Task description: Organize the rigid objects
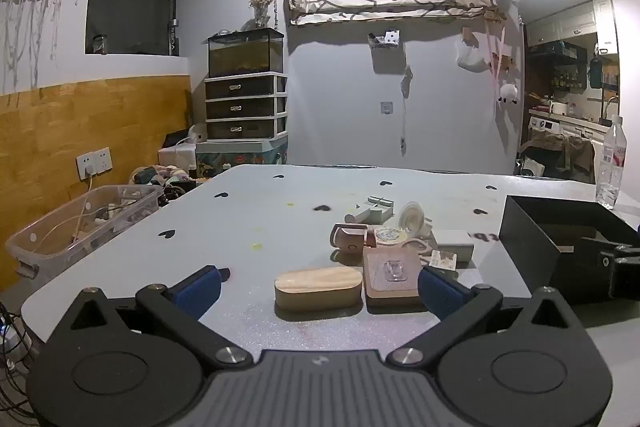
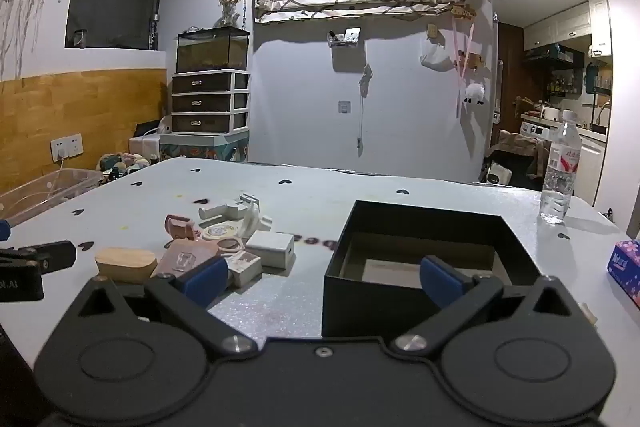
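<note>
— Pale table with heart marks, everything still loose on it?
— Yes. Left gripper is spread wide and empty; the oval wooden block lies flat on the table just ahead, between its fingers, long axis running across them, left to right.
— And the other one?
— Right gripper is also released, holding nothing, facing the black box; the block sits off to its left, so I'd judge the left hand nearer.

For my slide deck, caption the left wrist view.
Open left gripper faces an oval wooden block amid clutter on the grey table.
</note>
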`<state>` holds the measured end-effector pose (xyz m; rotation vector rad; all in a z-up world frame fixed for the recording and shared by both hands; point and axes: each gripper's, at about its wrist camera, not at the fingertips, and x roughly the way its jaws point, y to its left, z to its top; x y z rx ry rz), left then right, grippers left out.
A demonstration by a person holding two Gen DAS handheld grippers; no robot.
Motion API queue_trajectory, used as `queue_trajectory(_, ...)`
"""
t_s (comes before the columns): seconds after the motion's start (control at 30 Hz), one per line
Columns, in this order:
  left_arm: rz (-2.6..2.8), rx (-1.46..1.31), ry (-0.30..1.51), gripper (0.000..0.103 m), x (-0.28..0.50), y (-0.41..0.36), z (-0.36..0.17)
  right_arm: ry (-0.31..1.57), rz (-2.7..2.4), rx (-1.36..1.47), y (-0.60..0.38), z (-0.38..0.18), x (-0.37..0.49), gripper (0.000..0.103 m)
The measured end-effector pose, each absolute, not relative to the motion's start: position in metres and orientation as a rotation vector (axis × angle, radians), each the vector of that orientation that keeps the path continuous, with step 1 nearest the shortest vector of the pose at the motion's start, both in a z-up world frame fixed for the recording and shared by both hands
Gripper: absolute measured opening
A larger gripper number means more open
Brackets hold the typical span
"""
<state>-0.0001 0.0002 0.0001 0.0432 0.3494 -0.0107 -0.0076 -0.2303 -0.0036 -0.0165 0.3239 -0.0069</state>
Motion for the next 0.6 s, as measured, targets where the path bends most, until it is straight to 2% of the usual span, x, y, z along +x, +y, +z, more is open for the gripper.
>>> queue_trajectory(0.6,-0.010,0.044,0.354,0.103,0.0000,0.0001,0.0001,0.324,-0.009,-0.015,-0.2304,-0.0044,-0.0063,0.103)
